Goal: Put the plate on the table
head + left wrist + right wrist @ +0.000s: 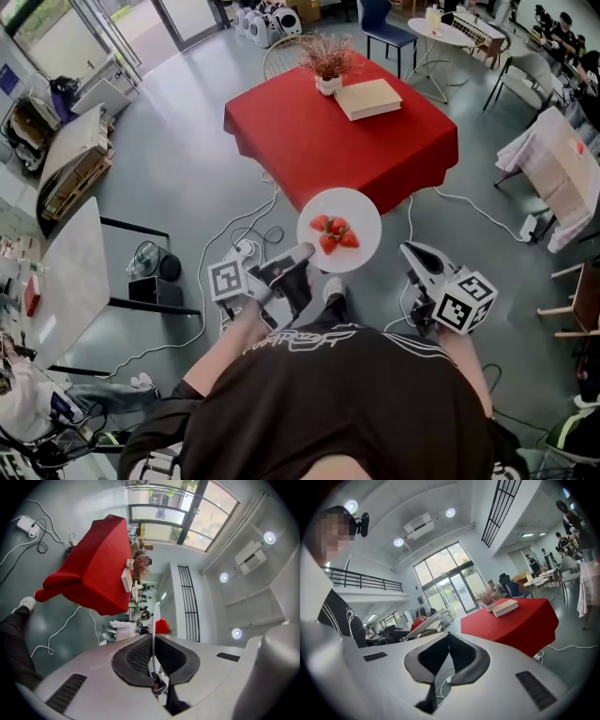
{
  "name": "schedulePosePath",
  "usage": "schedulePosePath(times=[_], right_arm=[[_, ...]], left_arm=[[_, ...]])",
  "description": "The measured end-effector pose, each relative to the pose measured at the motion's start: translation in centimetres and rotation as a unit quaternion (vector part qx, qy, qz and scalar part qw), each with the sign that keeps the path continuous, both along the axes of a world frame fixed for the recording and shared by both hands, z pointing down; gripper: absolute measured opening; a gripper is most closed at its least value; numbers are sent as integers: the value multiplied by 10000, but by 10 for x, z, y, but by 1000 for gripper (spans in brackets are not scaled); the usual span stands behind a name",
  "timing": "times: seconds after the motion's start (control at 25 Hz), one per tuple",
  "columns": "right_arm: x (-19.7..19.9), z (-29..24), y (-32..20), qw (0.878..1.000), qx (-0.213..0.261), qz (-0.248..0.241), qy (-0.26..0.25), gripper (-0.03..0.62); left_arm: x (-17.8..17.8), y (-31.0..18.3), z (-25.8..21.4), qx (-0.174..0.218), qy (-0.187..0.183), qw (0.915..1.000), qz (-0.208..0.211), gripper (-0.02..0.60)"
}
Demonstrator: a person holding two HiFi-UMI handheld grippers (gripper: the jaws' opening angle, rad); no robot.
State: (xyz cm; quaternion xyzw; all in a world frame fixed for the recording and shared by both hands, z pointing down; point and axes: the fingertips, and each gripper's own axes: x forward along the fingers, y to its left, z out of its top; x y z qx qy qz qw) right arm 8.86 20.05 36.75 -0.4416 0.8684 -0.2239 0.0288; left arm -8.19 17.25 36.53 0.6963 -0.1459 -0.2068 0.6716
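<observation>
A white plate [339,230] with several strawberries [334,234] hangs level in the air just short of the red-clothed table [319,150]. My left gripper [303,253] is shut on the plate's near-left rim. In the left gripper view the plate [157,613] shows edge-on between the closed jaws, a strawberry [162,626] beside it, and the red table [93,569] lies ahead. My right gripper [411,249] is to the right of the plate, shut and empty. In the right gripper view the jaws of that gripper [449,635] meet, with the plate [430,624] to their left.
On the table's far side stand a potted plant [328,62] and a book [368,98]. Cables and a power strip [246,249] lie on the floor by my feet. A grey bench [66,281] runs along the left; chairs and a cloth-covered table [553,169] stand to the right.
</observation>
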Motion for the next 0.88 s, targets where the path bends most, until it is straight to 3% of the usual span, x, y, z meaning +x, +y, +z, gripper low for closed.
schedulePosePath(times=[0.48, 0.88], right_arm=[[3, 13, -114, 9997, -235, 3, -2, 8], [-10, 18, -210, 9986, -478, -41, 224, 8]], left_arm=[[-1, -119, 5, -149, -176, 9997, -128, 18], [-14, -217, 15, -272, -74, 9994, -213, 18]])
